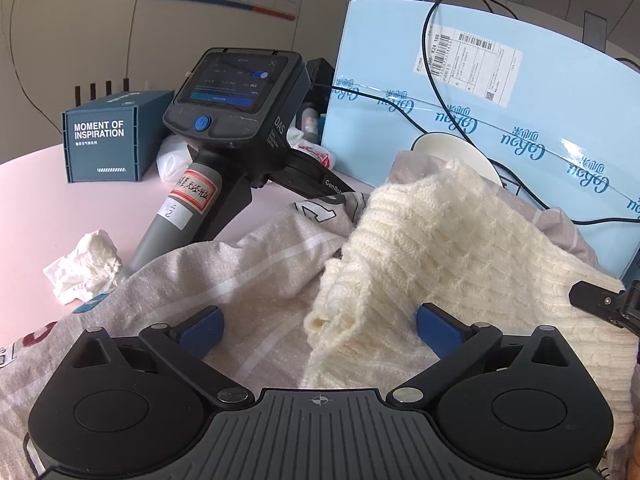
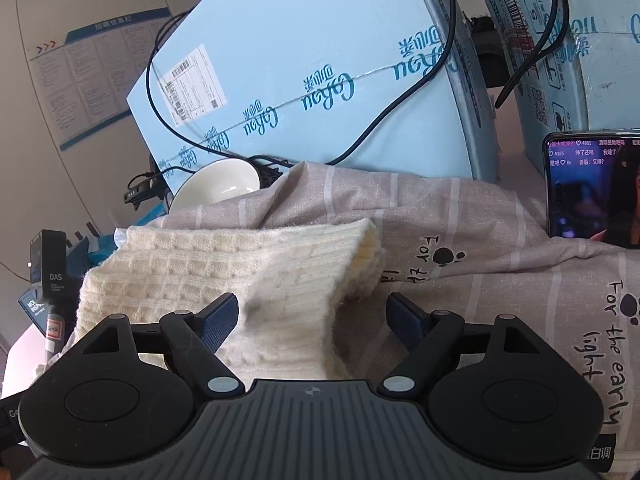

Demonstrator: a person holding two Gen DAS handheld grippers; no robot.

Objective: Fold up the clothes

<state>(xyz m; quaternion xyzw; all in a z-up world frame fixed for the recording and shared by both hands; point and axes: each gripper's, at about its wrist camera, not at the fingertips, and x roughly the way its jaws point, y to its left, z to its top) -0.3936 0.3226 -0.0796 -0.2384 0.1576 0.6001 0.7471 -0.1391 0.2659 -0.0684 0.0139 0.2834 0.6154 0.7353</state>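
A cream cable-knit sweater [image 1: 432, 248] lies in a heap on a grey striped printed cloth [image 1: 240, 272]. My left gripper [image 1: 318, 330] is open, its blue pads either side of the sweater's near edge, not closed on it. In the right wrist view the sweater [image 2: 224, 272] lies folded over on the same cloth [image 2: 460, 224]. My right gripper [image 2: 312, 320] is open, with a fold of the sweater between its pads. The right gripper's tip [image 1: 600, 300] shows at the right edge of the left wrist view.
A spare handheld gripper device [image 1: 236, 92] stands on the pink table [image 1: 32, 208], with a blue box [image 1: 108, 140] and crumpled tissue [image 1: 86, 264] nearby. A large light-blue carton [image 2: 320, 80] with black cables stands behind. A white bowl [image 2: 216, 184] and a phone [image 2: 592, 188] sit by the cloth.
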